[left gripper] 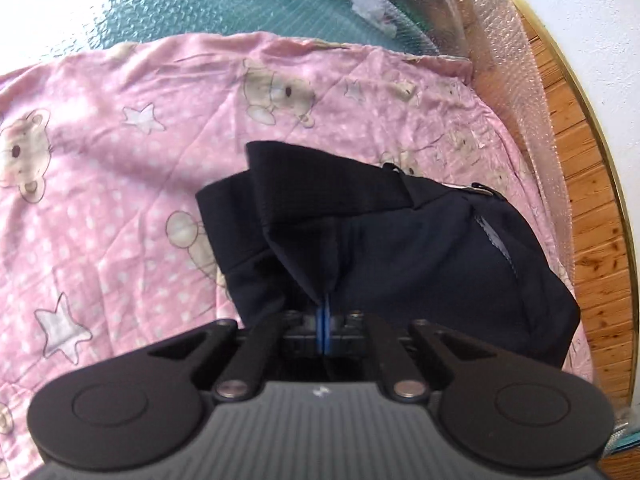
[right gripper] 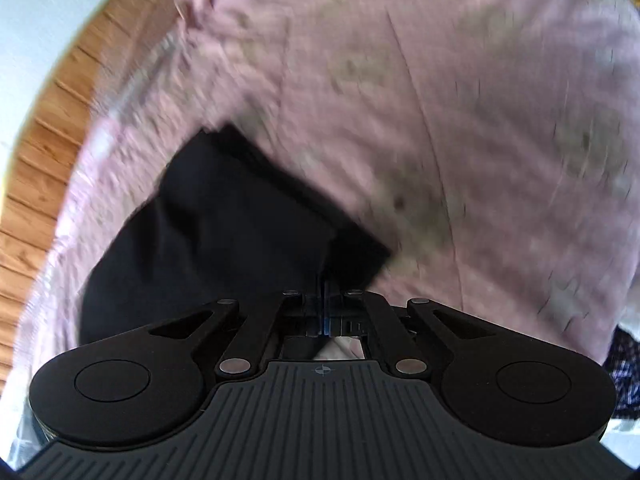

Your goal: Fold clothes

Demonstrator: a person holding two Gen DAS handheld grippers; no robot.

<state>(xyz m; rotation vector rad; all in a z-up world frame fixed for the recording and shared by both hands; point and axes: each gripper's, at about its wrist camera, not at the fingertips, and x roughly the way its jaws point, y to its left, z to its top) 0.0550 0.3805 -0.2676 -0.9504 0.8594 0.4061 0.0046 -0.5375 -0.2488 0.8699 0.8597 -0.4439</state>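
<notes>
Dark navy trousers (left gripper: 400, 240) in the centre and lower right of the left wrist view, lying on a pink sheet (left gripper: 120, 160) printed with bears and stars. Left gripper (left gripper: 323, 320) at lower centre, blue pads pressed together with a peak of navy cloth pinched between them, the fabric rising tent-like from the pile toward the jaws; likely held so in order to carry one layer over another, since a pinch at an edge lets the rest hang and drape flat. Waistband with a metal clasp (left gripper: 480, 189) toward the right of the frame, a pale pocket lining (left gripper: 496, 240) just below it. Cloth already doubled in places, one flap lapping another at centre left, edges uneven, a few soft creases. Right wrist view badly blurred: same trousers (right gripper: 200, 240) a black mass at centre left, with a fairly square corner pointing to mid frame, over the pink sheet (right gripper: 440, 120). Right gripper (right gripper: 324, 308) at lower centre, jaws drawn narrow and dark cloth running right up to the tips; seemingly clamped on the fabric, though blur leaves that a judgement rather than a certainty. Wooden floor (left gripper: 592, 240) at the right edge, bubble wrap (left gripper: 500, 40) at upper right. Partly folded by the look of it, whether mid-fold or being straightened not settled by these views.
</notes>
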